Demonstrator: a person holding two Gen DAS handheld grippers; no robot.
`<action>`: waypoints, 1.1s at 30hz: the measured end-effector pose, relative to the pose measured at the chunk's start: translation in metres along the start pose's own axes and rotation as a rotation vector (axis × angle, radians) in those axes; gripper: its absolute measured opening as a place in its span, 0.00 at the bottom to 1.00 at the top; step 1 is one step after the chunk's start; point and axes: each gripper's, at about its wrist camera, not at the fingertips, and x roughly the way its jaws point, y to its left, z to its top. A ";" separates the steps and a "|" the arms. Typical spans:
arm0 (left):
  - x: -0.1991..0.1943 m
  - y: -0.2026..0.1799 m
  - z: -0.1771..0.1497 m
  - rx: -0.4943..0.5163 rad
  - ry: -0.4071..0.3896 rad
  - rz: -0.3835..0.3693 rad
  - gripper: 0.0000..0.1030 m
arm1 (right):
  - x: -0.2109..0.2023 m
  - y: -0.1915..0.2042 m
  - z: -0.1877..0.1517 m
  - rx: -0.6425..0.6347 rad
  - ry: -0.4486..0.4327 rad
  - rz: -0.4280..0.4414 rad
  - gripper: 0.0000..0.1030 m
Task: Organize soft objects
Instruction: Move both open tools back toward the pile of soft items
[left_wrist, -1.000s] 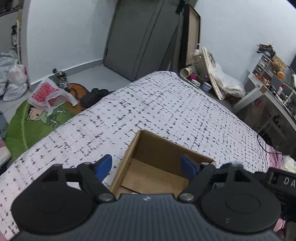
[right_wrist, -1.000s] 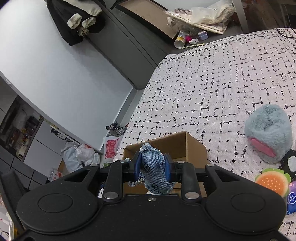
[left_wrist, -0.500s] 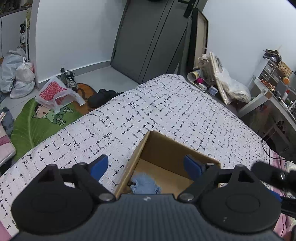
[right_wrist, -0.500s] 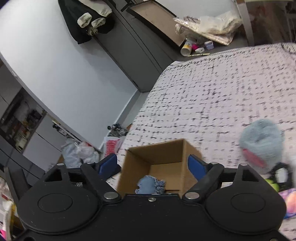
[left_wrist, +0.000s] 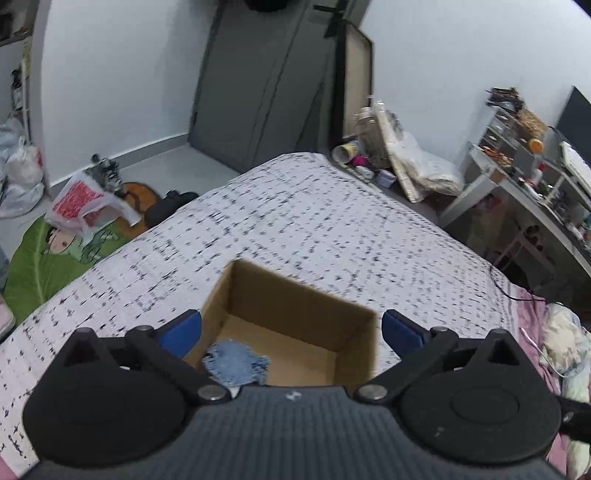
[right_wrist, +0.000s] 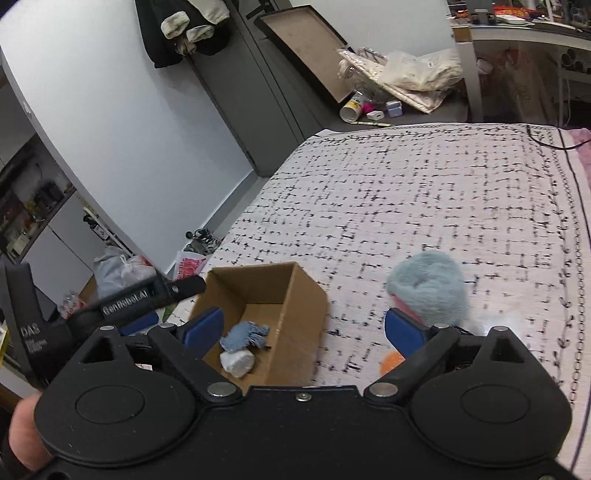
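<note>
While your bed (right_wrist: 424, 192) carries the cardboard box (right_wrist: 306, 306), the fluffy blue toy (right_wrist: 428, 291) sits at its 3 o'clock. Your left gripper (left_wrist: 291, 328) and right gripper (right_wrist: 303, 326) are opening, empty. Denim cloth (right_wrist: 243, 334) lies inside.

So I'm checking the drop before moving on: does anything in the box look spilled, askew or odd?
Nothing stands out. The denim piece and a white soft lump lie inside the cardboard box, which sits upright on the bed. The fluffy blue plush waits outside it.
</note>
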 end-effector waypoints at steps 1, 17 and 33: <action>-0.002 -0.004 0.001 0.005 0.000 -0.007 1.00 | -0.002 -0.003 -0.001 0.003 0.000 0.000 0.92; -0.028 -0.062 -0.032 0.101 0.083 -0.010 1.00 | -0.046 -0.047 -0.003 -0.013 0.006 -0.006 1.00; -0.044 -0.110 -0.071 0.150 0.151 0.070 1.00 | -0.067 -0.100 -0.015 0.064 0.035 -0.014 1.00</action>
